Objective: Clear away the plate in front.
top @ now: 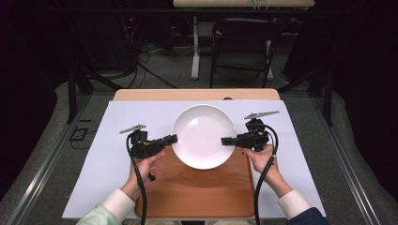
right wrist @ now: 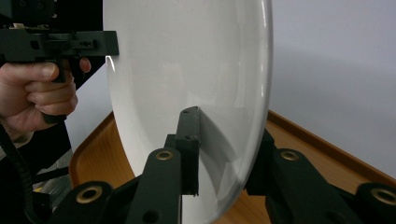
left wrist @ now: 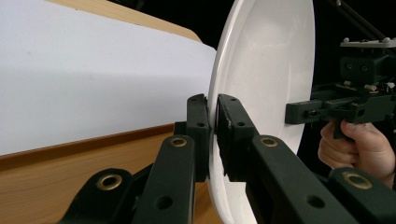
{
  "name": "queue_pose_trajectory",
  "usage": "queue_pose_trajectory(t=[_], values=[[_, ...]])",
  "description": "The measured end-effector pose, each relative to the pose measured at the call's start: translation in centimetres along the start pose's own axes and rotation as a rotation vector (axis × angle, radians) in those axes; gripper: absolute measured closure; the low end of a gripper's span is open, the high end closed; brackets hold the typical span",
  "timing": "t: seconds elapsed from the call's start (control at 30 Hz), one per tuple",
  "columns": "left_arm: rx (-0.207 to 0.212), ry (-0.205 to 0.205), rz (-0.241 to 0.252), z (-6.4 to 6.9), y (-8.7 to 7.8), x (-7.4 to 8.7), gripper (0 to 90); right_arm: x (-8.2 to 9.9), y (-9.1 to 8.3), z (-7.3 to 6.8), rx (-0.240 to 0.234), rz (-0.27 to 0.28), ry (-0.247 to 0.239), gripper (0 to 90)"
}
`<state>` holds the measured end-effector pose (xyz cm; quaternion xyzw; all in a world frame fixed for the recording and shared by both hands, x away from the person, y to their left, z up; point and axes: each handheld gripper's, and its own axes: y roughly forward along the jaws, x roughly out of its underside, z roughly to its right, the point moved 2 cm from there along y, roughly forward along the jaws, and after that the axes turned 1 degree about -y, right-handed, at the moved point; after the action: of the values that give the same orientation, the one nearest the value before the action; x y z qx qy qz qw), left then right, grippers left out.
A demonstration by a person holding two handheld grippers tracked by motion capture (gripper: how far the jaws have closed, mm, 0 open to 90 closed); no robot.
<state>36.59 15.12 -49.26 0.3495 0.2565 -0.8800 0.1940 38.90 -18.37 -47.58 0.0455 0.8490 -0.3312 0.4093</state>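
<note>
Clearly, the round white ceramic plate [top: 202, 136] sat half over the far edge of the oval wooden tray [top: 197, 190], its rim pinched by the left gripper [top: 172, 138] and the right gripper [top: 226, 140] on opposite sides. With such thin bites on glazed edges, I judged an uneven lift could tip it free.

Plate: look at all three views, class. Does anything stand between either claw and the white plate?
Nothing visible does. The left claw and the right claw each already clamp opposite edges of the plate, above the wooden tray.
</note>
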Motion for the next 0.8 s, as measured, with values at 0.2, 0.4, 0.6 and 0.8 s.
queue_pose_trajectory(t=[0.2, 0.4, 0.6, 0.8], values=[[-0.022, 0.034, -0.005, 0.4, -0.3, 0.2, 82.7, 0.3, -0.3, -0.7, 0.003, 0.004, -0.012, 74.1], [-0.025, 0.056, -0.017, 0.8, -0.5, 0.5, 82.0, 0.9, -0.7, -1.3, 0.014, 0.001, -0.030, 74.8], [-0.033, 0.084, -0.019, 1.3, -1.0, 1.0, 81.6, 1.4, -1.0, -2.0, 0.020, 0.002, -0.042, 75.4], [-0.041, 0.100, -0.028, 1.3, -1.7, 1.4, 81.0, 1.9, -1.0, -2.9, 0.015, -0.007, -0.058, 76.7]])
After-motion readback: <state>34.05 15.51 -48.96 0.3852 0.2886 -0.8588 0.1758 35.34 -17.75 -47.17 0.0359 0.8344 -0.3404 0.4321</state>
